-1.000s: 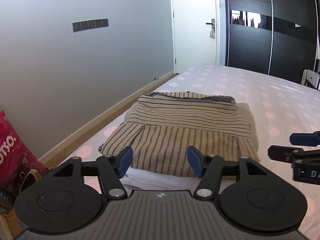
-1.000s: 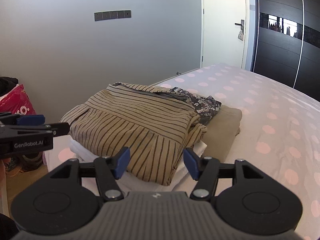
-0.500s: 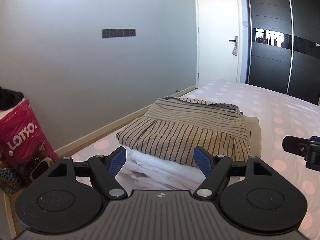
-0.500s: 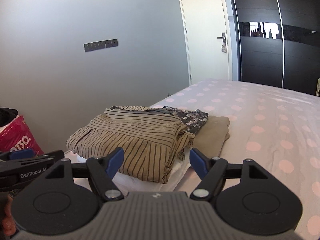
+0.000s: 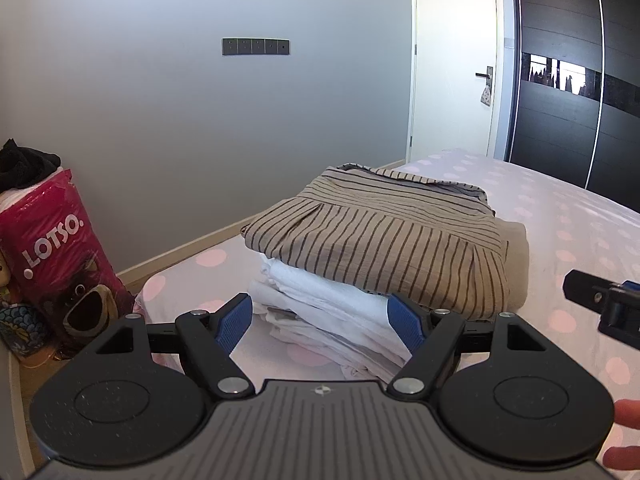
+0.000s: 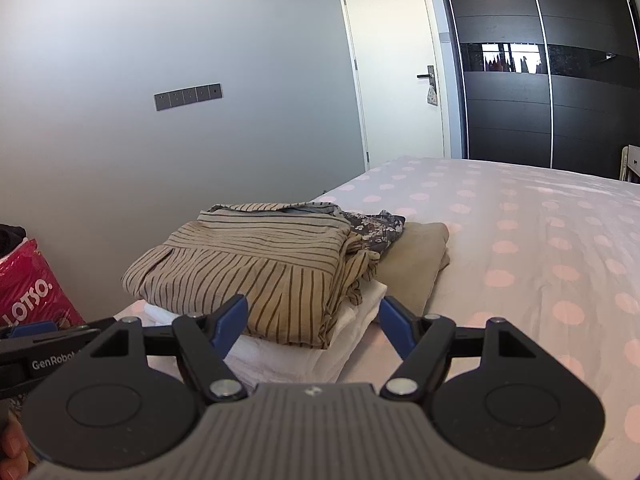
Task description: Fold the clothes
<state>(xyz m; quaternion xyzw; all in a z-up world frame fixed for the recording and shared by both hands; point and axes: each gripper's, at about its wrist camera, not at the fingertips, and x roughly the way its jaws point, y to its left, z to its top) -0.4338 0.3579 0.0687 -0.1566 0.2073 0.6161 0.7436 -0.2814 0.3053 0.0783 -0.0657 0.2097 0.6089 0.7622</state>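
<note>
Both tools, left tool (image 5: 320, 322) & right tool (image 6: 312, 324), wide open, holding nothing; w/ striped shirt (image 5: 384, 236) folded atop pile (image 5: 332, 316) on bed (image 6: 540, 240), pull back w/o nudging it.

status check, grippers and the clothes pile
Left gripper open, empty. Right gripper open, empty. Striped shirt folded atop white stack on bed. Nothing in the way.

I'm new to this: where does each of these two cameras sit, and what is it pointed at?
Left wrist: sits on the left gripper, jaws open, facing the folded pile's white layers beneath the striped shirt; fingertips at the lower right edge.
Right wrist: sits on the right gripper, jaws open, facing the pile's other corner and a floral garment.
Shared: the shirt, polka-dot bed, door, pink LOTSO bag; each shows the other gripper.
</note>
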